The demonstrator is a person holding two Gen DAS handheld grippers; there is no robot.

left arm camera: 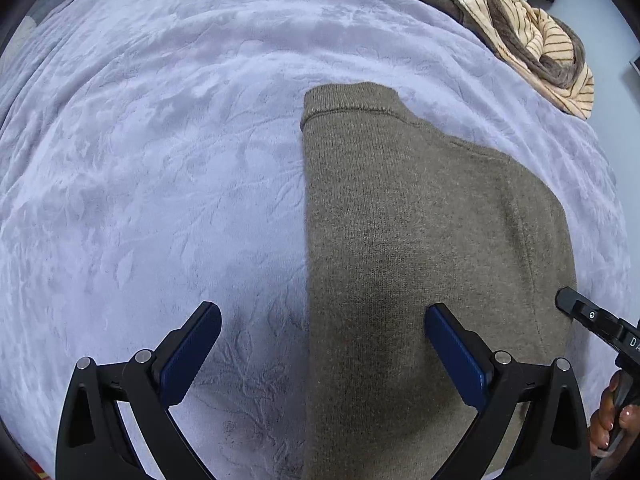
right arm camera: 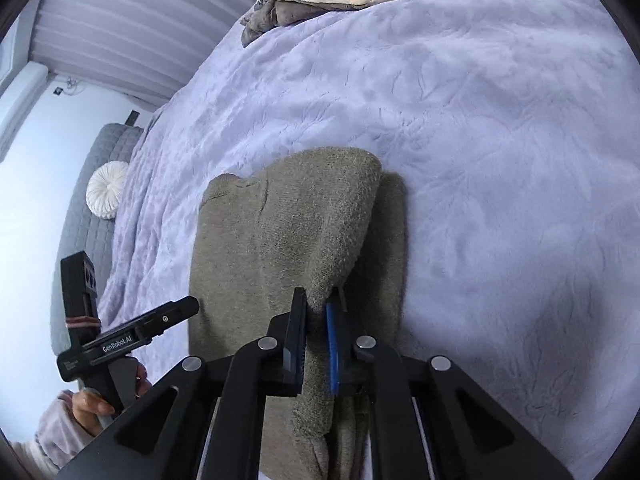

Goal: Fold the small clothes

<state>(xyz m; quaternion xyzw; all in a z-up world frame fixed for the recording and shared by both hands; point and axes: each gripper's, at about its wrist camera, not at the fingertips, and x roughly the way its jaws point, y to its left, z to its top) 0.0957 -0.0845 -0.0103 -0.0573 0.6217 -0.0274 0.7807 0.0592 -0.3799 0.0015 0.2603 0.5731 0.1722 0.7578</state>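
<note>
An olive-brown knit sweater (left arm camera: 420,240) lies folded lengthwise on the lavender plush blanket (left arm camera: 160,160). The right gripper (right arm camera: 318,304), its jaws nearly together, pinches a raised fold of the sweater's right edge. The left gripper (left arm camera: 322,312), spread wide, hovers across the sweater's left edge, clasping nothing; striped beige clothes (left arm camera: 536,44) are heaped well beyond the sweater.

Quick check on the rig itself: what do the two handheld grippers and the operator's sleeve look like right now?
Both grippers are matte black with angled linkage arms, silver pivot pins and dark blue ribbed pads. The left gripper carries white "GenRobot.AI" lettering along its side. The sleeve is pale pinkish-grey fleece. No cables show.
</note>
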